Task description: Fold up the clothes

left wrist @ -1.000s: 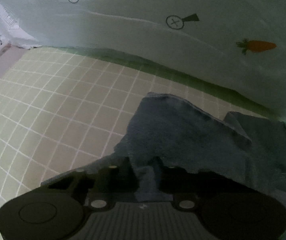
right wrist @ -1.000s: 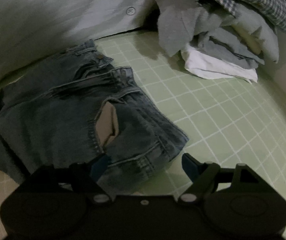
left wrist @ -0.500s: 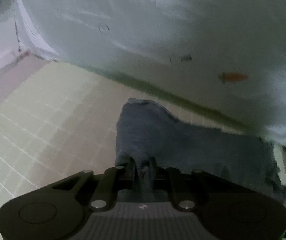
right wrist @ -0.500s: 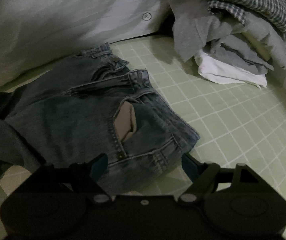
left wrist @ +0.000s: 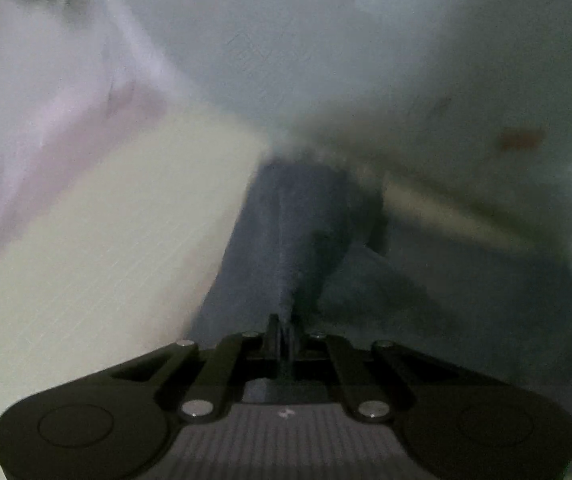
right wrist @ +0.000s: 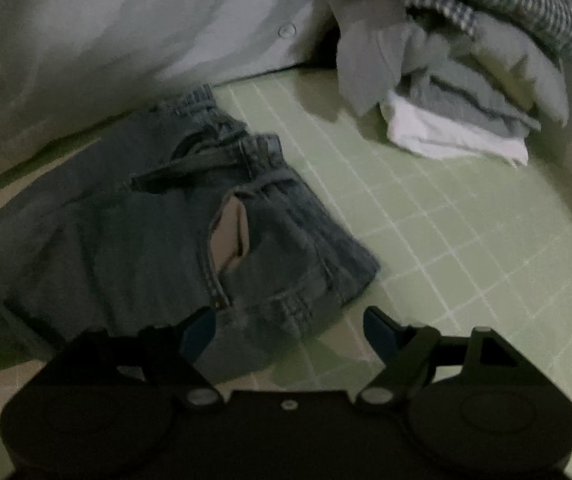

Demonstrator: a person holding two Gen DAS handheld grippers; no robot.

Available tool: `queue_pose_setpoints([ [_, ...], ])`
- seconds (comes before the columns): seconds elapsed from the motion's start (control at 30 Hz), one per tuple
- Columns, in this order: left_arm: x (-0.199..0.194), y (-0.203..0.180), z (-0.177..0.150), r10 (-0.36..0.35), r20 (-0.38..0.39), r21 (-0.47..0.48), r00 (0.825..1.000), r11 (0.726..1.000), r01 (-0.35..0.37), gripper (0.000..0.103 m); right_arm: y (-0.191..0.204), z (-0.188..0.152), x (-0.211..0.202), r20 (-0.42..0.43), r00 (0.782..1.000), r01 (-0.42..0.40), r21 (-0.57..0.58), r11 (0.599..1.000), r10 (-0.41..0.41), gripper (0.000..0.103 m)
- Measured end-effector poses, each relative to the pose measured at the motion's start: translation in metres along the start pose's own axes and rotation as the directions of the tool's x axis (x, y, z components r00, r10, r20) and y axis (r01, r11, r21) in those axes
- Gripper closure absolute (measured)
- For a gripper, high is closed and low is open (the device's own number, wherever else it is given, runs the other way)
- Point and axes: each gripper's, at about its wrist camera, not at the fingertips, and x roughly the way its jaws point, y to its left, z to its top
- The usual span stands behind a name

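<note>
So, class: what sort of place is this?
Probably a bed at home: a checked sheet, a carrot-print pillow, and a pile of clothes beside the jeans.

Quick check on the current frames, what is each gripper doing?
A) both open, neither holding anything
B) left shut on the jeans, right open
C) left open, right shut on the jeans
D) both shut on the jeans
B: in the left wrist view the left gripper has its fingers pinched together on a fold of the jeans, while the right gripper hovers over the waistband end with its fingers wide apart and nothing between them.
</note>
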Motion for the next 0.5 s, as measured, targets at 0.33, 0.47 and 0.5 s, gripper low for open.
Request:
queue_pose_setpoints([
  [0.33, 0.0, 0.027, -0.002, -0.033, -0.029, -0.168, 0.999, 0.985, 0.028, 0.056, 0.004, 0.007, 0.007, -0.026, 1.0, 0.01, -0.024, 1.0, -0.01, 0.021],
  [0.47, -0.004, 0.03, 0.017, -0.03, 0.021, -0.203, 0.999, 0.979, 0.034, 0.035, 0.008, 0.009, 0.011, -0.039, 0.999, 0.014, -0.046, 0.999, -0.016, 0.021],
  [0.5, -0.003, 0.032, 0.021, -0.038, 0.025, -0.211, 0.999, 0.977, 0.042, 0.032, 0.009, 0.009, 0.013, -0.044, 0.999, 0.016, -0.05, 0.999, -0.018, 0.021],
])
